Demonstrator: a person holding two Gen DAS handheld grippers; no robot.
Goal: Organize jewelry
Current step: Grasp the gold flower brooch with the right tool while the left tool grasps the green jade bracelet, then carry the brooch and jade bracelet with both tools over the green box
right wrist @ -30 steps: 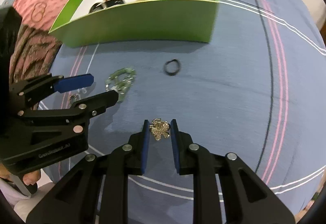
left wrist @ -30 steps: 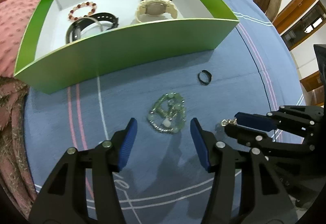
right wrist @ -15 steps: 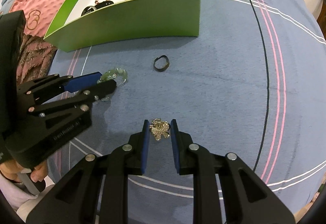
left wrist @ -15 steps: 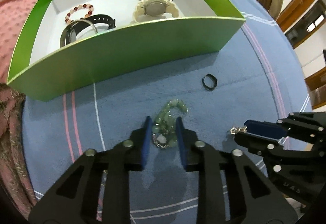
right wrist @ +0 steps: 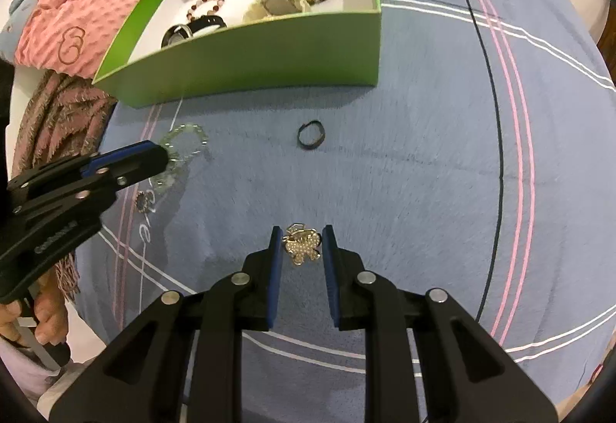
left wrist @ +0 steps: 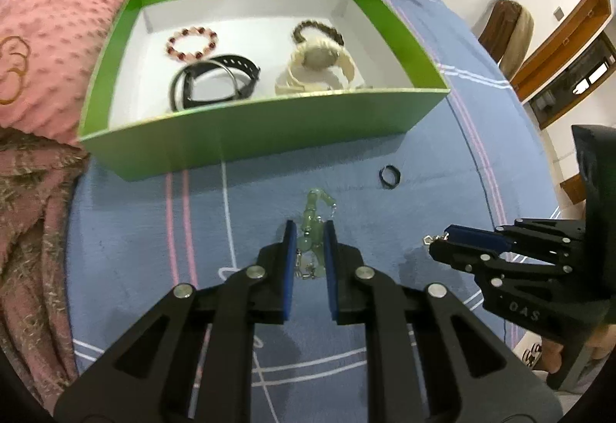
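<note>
**Both grippers loaded, box waiting**

Left gripper [left wrist: 310, 236] pinches the green bead bracelet [left wrist: 313, 220] above the blue bedspread [left wrist: 127, 230], with the green box [left wrist: 250, 126] just beyond. A black ring [left wrist: 389, 177] lies on the cloth between them. Over on the right, the right gripper [right wrist: 300, 244] clamps the pearl brooch [right wrist: 302, 246].

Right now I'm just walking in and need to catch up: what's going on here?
A person is sorting jewelry on a blue bedspread. The left gripper is clamped on a pale green bead bracelet, and the right gripper on a gold pearl-studded brooch. The green cardboard box ahead holds watches and bracelets. A small black ring lies loose.
</note>
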